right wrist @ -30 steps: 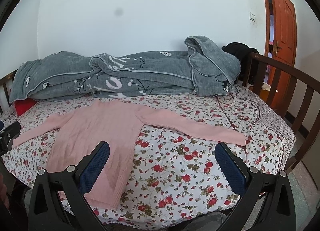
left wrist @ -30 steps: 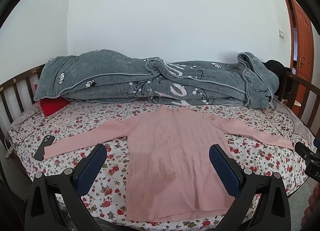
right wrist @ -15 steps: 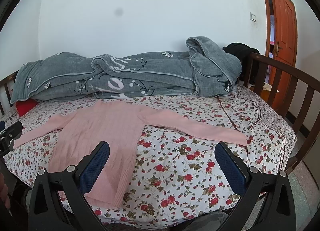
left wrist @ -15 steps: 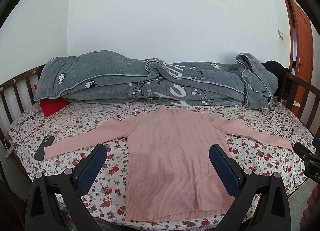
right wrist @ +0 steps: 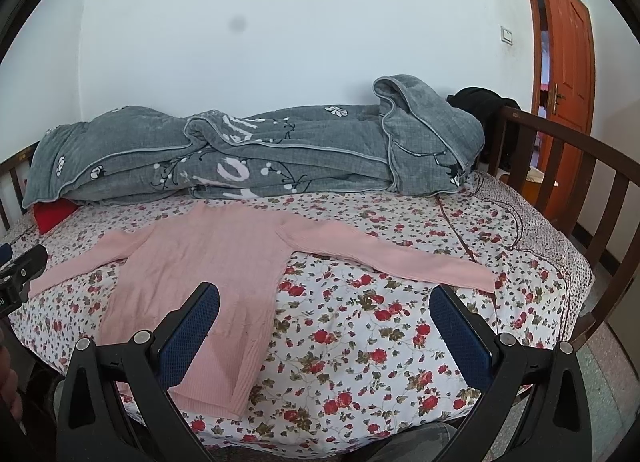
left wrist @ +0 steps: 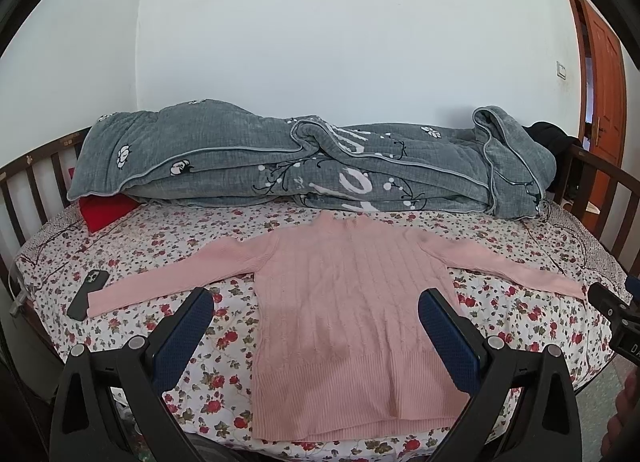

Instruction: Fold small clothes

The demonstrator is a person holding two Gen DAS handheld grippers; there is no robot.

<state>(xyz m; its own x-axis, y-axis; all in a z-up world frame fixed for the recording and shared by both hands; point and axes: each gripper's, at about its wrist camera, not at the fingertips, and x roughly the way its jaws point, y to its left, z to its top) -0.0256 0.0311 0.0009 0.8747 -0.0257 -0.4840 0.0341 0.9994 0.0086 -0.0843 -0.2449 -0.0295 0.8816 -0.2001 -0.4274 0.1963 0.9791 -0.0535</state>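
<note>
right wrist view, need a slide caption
Open right gripper above a pink sweater spread flat on a floral bedsheet.

Soft, even daylight filled both views, with no glare. The white wall (left wrist: 340,41) was bright; a dark smudge (right wrist: 237,24) marked the right view. Fisheye bending curved the bed rail (right wrist: 580,149), and black corners framed each sharp picture.
</note>
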